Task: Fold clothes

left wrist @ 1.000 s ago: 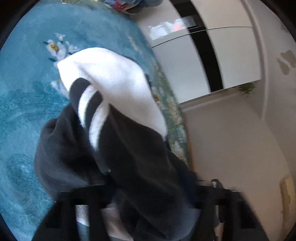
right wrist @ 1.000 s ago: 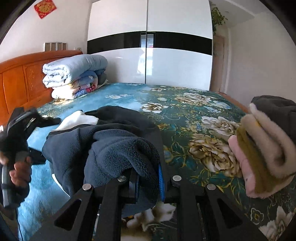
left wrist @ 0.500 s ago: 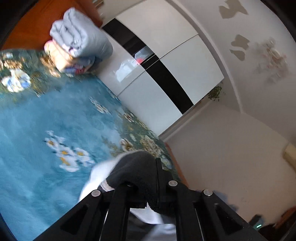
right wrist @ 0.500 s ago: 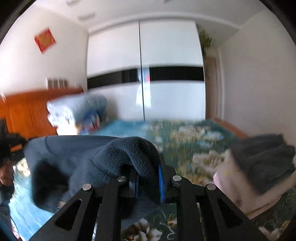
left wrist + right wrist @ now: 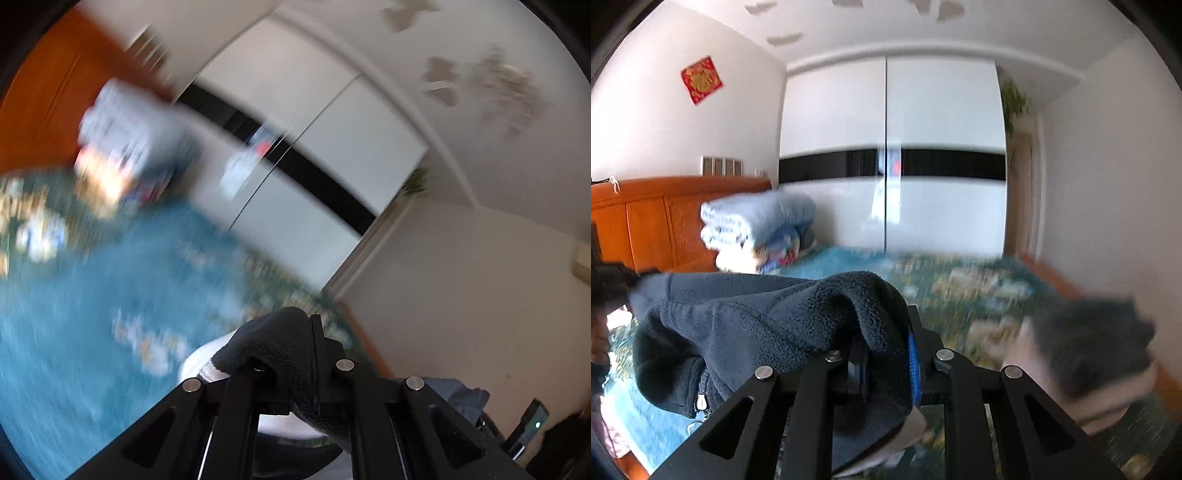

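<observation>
Above the bed [image 5: 979, 280], my left claw [image 5: 291, 369] and right claw [image 5: 886, 354] are each clamped on an edge of the dark fleece garment [image 5: 746, 325], which hangs lifted between them. Risk, as I judge it: thick pile may creep from either grip, or slack may snag the stack of folded clothes [image 5: 1097, 354] nearby. Bedroom: teal floral bedspread, orange headboard [image 5: 646, 218], rolled quilts [image 5: 757, 225], white wardrobe [image 5: 886, 184].

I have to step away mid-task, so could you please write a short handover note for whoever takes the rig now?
Left hand-held gripper: shut on the dark fleece jacket.
Right hand-held gripper: shut on the same jacket.
The jacket hangs stretched between them above the floral bedspread.
A stack of folded clothes lies to the right.
Done: jacket picked up.
Left: lay it flat, fold it, add it to the stack.
</observation>
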`<state>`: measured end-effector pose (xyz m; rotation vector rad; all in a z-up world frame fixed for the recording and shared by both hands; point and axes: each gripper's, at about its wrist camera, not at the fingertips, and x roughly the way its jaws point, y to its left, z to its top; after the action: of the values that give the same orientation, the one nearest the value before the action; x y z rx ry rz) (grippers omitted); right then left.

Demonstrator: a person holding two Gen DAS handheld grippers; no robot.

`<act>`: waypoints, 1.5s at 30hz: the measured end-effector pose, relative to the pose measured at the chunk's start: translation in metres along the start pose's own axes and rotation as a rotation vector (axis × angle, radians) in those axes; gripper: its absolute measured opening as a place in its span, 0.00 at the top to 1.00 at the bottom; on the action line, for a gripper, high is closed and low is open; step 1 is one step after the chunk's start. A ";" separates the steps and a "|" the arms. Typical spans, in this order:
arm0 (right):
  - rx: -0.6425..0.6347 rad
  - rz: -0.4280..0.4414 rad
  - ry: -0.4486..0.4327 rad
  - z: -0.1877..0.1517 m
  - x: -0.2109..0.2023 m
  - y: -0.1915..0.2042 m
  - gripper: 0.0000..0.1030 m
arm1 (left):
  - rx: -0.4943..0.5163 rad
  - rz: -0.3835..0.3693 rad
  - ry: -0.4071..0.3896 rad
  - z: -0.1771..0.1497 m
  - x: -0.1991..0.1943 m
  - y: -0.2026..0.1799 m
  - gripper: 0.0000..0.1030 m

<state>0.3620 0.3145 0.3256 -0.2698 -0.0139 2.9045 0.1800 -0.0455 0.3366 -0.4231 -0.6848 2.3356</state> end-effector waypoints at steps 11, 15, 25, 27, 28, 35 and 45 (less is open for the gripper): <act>-0.059 0.143 -0.248 0.100 -0.134 0.016 0.83 | 0.278 0.016 -0.174 0.061 -0.143 -0.087 0.93; -0.077 0.234 -0.144 0.109 -0.102 0.034 0.82 | 0.241 0.125 -0.086 0.073 -0.118 -0.056 0.93; 0.000 0.259 0.502 -0.064 0.189 0.087 0.82 | -0.124 0.437 0.335 -0.031 0.086 0.180 0.93; 0.028 0.254 0.624 -0.104 0.238 0.090 0.82 | -0.209 0.479 0.411 -0.057 0.118 0.222 0.93; 0.038 0.245 0.667 -0.121 0.258 0.090 0.82 | -0.226 0.478 0.414 -0.069 0.122 0.228 0.93; 0.140 0.226 0.817 -0.170 0.352 0.070 0.82 | -0.391 0.531 0.465 -0.080 0.187 0.283 0.93; 0.164 0.272 0.904 -0.189 0.365 0.063 0.66 | -0.507 0.511 0.540 -0.104 0.208 0.323 0.85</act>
<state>0.0331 0.3321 0.0722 -1.6037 0.4287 2.7158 -0.0867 -0.0763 0.0423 -1.5444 -0.9680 2.2962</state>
